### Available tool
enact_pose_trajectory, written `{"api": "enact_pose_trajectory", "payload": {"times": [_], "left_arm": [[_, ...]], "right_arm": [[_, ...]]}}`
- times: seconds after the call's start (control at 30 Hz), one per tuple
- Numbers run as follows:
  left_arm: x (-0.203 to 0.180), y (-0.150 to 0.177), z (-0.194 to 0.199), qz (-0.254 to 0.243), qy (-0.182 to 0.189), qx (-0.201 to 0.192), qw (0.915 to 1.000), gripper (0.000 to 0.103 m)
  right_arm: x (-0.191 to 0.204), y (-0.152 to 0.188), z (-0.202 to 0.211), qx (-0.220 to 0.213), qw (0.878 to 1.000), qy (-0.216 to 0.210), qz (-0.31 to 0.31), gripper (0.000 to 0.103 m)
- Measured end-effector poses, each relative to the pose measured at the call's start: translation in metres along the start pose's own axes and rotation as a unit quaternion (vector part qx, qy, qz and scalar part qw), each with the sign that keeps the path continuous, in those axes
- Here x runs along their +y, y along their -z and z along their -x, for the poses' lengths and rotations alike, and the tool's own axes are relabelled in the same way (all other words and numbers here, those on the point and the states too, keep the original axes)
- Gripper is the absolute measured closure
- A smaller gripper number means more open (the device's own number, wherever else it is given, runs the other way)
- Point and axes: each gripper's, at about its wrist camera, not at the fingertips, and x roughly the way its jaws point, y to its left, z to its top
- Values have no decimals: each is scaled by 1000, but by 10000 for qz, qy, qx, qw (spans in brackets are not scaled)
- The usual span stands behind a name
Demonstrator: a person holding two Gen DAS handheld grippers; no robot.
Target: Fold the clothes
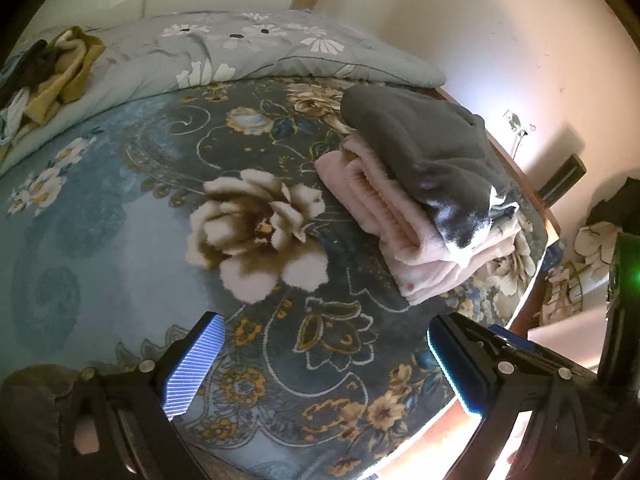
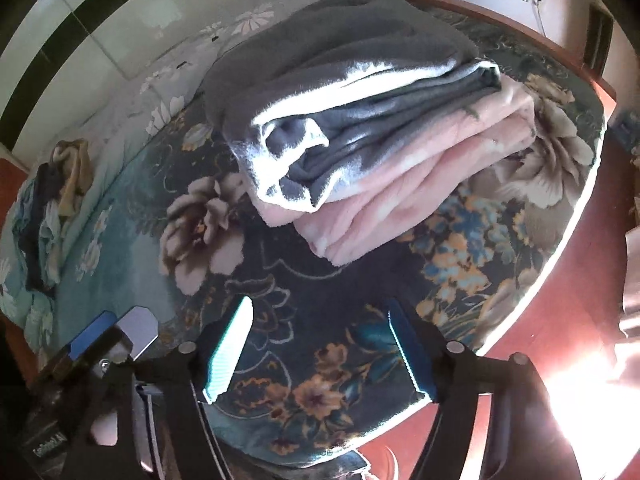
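Both grippers hang over the bed with nothing between their fingers: the left gripper stands spread wide above the flowered blanket, and the right gripper is likewise released and empty. The folded stack sits near the bed's right edge, toward its near corner: a grey fleece garment with a white fuzzy lining lies on top of a pink plush garment, thick, soft and ribbed at its folds. That pile looks finished, so the step in hand is probably fetching the next piece. The unfolded heap, a tangle of mustard, dark and pale fabrics, lies at the bed's far left corner on the floral quilt. To do this well, reach across with both grippers kept apart, pinch one garment at two spaced points on its outer edge, not the bundle's middle, and lift it clear before spreading it flat on the open blanket beside the stack. The limp cloth will sag and may drag neighbours along.
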Motion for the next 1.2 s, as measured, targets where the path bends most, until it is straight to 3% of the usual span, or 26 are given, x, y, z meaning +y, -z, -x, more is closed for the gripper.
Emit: {"api": "enact_pose_trajectory", "payload": {"times": [0.07, 0.27, 0.33, 0.4, 0.73, 1.2], "left_arm": [[2, -1, 0, 62, 106, 35, 9999, 0], [9, -2, 4, 203, 302, 33, 9993, 0], [12, -3, 7, 269, 263, -41, 9993, 0], [14, -3, 9, 292, 149, -93, 9994, 0], [12, -2, 8, 92, -492, -142, 9986, 0], [11, 3, -1, 27, -864, 19, 9963, 0]], "right_arm": [[1, 0, 2, -55, 10000, 60, -22, 19], [12, 3, 11, -308, 9992, 234, 86, 17], [15, 3, 13, -389, 9985, 366, 131, 9], [17, 3, 16, -472, 9975, 492, 170, 4], [23, 2, 14, -409, 9939, 1006, 189, 4], [16, 5, 5, -154, 9923, 1228, 58, 4]]}}
